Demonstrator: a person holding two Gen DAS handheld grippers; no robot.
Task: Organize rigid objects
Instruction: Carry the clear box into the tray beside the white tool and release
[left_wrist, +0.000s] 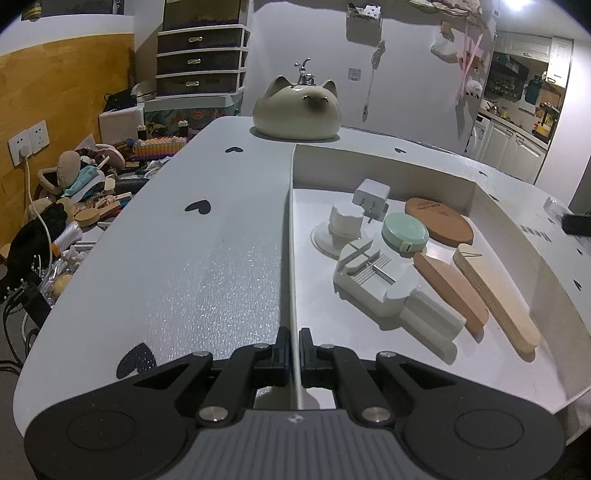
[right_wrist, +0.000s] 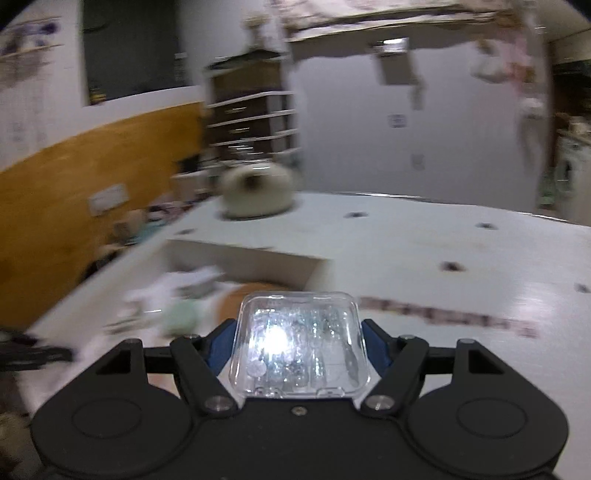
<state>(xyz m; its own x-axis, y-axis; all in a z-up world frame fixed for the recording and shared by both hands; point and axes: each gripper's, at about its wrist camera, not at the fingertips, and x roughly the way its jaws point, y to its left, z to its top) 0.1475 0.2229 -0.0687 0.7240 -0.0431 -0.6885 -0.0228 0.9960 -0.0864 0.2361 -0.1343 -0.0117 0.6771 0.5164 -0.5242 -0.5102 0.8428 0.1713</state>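
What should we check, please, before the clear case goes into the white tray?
1. Right tool grips the clear case on both sides: ok.
2. Left tool is shut on the tray wall, steadying it: ok.
3. Bare tray floor near the front for the case: ok.
4. Case lid latched: cannot tell.
5. Right view sharp enough to aim: not ok, blurred.

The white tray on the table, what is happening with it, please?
A person is sorting small hard items into the white tray. The left gripper is shut on the tray's near wall. The right gripper holds a clear plastic box above the table. A green round case and wooden pieces already lie inside.
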